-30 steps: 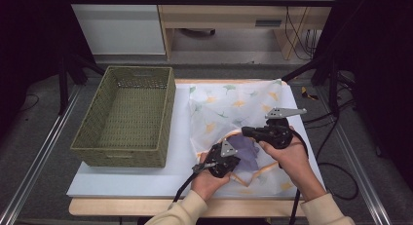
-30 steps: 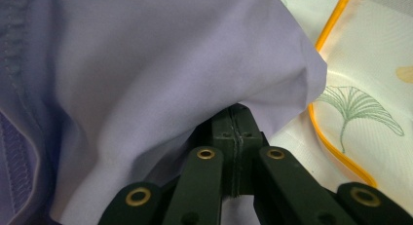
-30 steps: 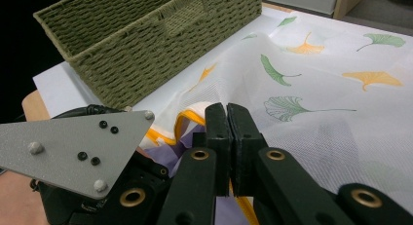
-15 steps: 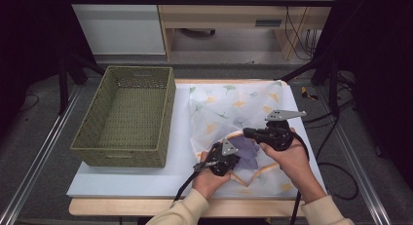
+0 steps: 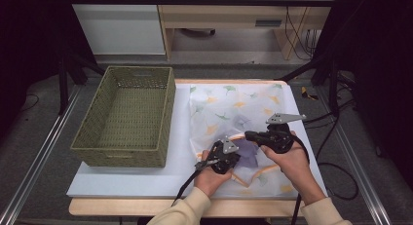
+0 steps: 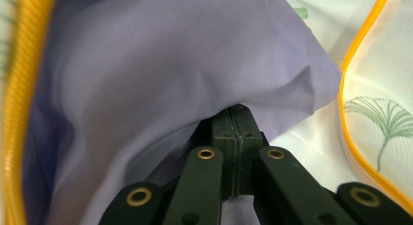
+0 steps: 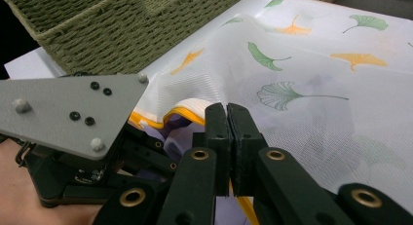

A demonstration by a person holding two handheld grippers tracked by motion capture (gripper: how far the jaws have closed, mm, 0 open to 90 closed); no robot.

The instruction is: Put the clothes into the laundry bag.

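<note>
Left gripper (image 6: pixel 233 119): both black jaws pressed together on a fold of the smooth lilac cloth (image 6: pixel 160 74), which drapes over and past the jaw tips, so the actual contact line is covered by the fabric. The lilac cloth sits inside the sheer white mesh bag printed with green and orange ginkgo leaves (image 6: pixel 375 93); the bag's yellow-orange piped edge (image 6: pixel 19 108) runs down the left side of the left gripper view and curves again at the right. Right gripper (image 7: pixel 227 119): jaws closed flat against each other, pinching the bag's yellow-trimmed opening edge where it rises in a small peak just ahead of the tips; how much fabric lies between the pads cannot be made out. In the right gripper view the other gripper's grey three-cornered plate sits at lower left, hiding part of the bag mouth and the lilac cloth beneath. From the high view, the bag (image 5: pixel 234 108) lies spread on the white table sheet (image 5: pixel 122 178), both grippers at its near end, left gripper (image 5: pixel 225 157) just beside the right gripper (image 5: pixel 253 136). A green woven rectangular basket (image 5: pixel 129 118) stands to the left, touching or nearly touching the bag's edge; which cannot be told.
</note>
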